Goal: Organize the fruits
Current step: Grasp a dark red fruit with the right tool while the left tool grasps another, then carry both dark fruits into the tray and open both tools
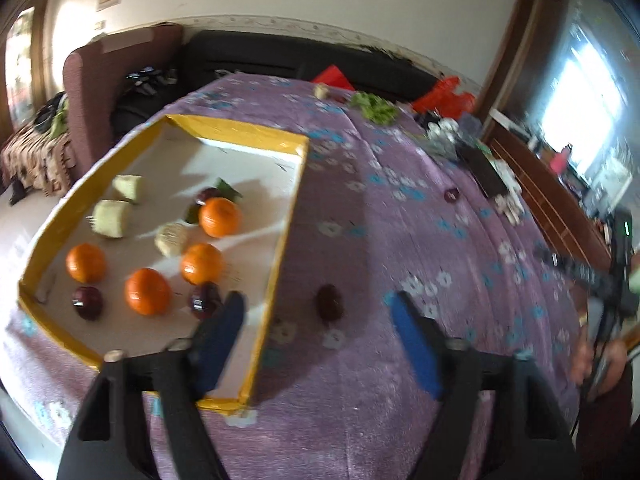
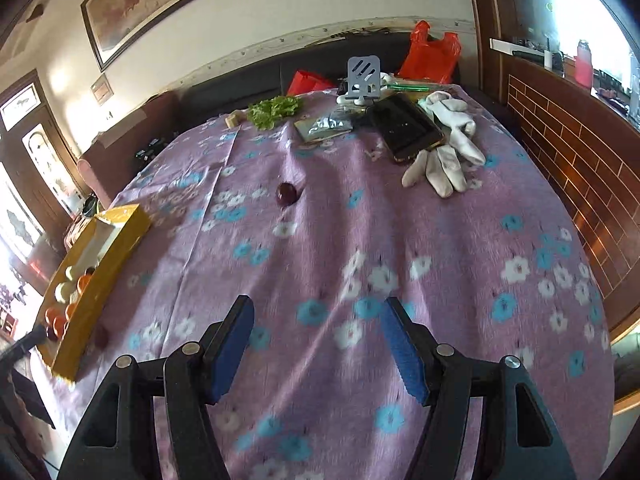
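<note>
Fruits are mostly gathered already in the shallow yellow-rimmed cardboard tray (image 1: 294,216) at the left of the left wrist view: four round orange mandarins (image 1: 147,291), several pale green-white cut chunks (image 1: 113,218) and a few dark red glossy plums (image 1: 87,301) lie on its white floor, presumably collected there as the sorting place. Just right of the tray's wall one dark red plum (image 1: 329,301) rests on the purple flowered blanket covering the tabletop (image 1: 400,360), and it lies ahead of the left tongs (image 1: 316,312), which are half open with nothing between the blue pads; a pick-up of that plum seems to be prepared. Further right, a second loose plum (image 1: 451,194) is seen well apart from the tray.

In the right wrist view the tray (image 2: 116,256) appears only edge-on at the far left, so its contents are largely hidden. The distant plum (image 2: 287,193) is shown clearly there, alone on the blanket. The right tongs (image 2: 318,334) are about half open and empty. Green lettuce (image 2: 274,110), a dark phone (image 2: 406,126) and white gloves (image 2: 444,160) are seen sharply only here.
</note>
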A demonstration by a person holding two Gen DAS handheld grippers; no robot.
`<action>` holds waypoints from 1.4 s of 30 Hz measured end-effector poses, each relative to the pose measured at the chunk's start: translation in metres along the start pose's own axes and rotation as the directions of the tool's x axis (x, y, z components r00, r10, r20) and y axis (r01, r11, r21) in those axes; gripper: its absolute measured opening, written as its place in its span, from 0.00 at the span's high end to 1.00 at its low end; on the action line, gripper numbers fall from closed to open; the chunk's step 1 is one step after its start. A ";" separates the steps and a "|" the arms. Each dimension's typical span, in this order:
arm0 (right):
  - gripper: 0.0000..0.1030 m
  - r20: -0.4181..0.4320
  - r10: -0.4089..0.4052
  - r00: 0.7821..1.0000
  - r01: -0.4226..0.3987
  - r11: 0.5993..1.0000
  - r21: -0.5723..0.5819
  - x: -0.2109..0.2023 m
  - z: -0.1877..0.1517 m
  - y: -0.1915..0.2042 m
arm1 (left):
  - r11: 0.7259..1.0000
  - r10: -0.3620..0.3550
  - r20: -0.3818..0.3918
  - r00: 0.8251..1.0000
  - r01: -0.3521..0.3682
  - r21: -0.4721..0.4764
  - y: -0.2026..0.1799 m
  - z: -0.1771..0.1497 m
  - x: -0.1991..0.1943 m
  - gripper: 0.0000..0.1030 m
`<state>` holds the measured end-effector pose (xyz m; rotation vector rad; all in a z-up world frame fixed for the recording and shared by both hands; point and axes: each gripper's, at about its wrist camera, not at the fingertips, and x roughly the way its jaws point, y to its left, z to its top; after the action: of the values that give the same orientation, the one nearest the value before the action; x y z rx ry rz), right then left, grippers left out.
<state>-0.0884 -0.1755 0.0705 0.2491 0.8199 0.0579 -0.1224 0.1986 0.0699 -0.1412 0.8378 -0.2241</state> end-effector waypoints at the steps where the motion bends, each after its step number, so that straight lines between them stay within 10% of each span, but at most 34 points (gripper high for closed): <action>1: 0.32 0.001 0.008 1.000 -0.008 1.000 -0.002 0.005 0.009 0.002 | 1.000 -0.009 -0.016 1.000 0.009 0.017 -0.004 -0.001 0.005 0.55; 7: 0.52 -0.052 0.081 0.995 -0.084 0.994 -0.065 0.077 0.071 0.031 | 0.997 -0.033 -0.029 0.999 0.035 0.062 -0.016 -0.002 0.011 0.57; 18: 0.56 -0.119 -0.154 0.981 0.124 0.966 -0.228 0.175 0.090 0.056 | 0.996 -0.022 -0.076 0.997 0.028 0.082 -0.009 -0.008 0.019 0.57; 21: 0.73 -0.124 -0.111 0.986 0.085 0.977 -0.196 0.174 0.093 0.050 | 0.996 -0.009 -0.091 0.996 0.018 0.091 -0.013 -0.008 0.026 0.57; 31: 0.72 -0.144 0.047 0.988 -0.063 0.992 -0.109 0.128 0.069 0.049 | 0.989 0.021 -0.140 0.990 0.000 0.148 -0.028 0.005 0.065 0.57; 35: 0.72 -0.125 0.108 0.986 -0.125 0.984 -0.129 0.097 0.054 0.062 | 0.983 0.075 -0.141 0.987 -0.049 0.175 -0.033 0.007 0.077 0.84; 42: 0.72 -0.083 0.179 0.980 -0.192 0.963 -0.191 0.045 0.044 0.096 | 0.995 0.024 -0.092 0.995 -0.015 0.100 -0.027 0.010 0.051 0.85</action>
<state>-0.0209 -0.0846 0.0900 0.1359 0.8473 0.3238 -0.0862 0.1602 0.0454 -0.0293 0.9184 -0.2552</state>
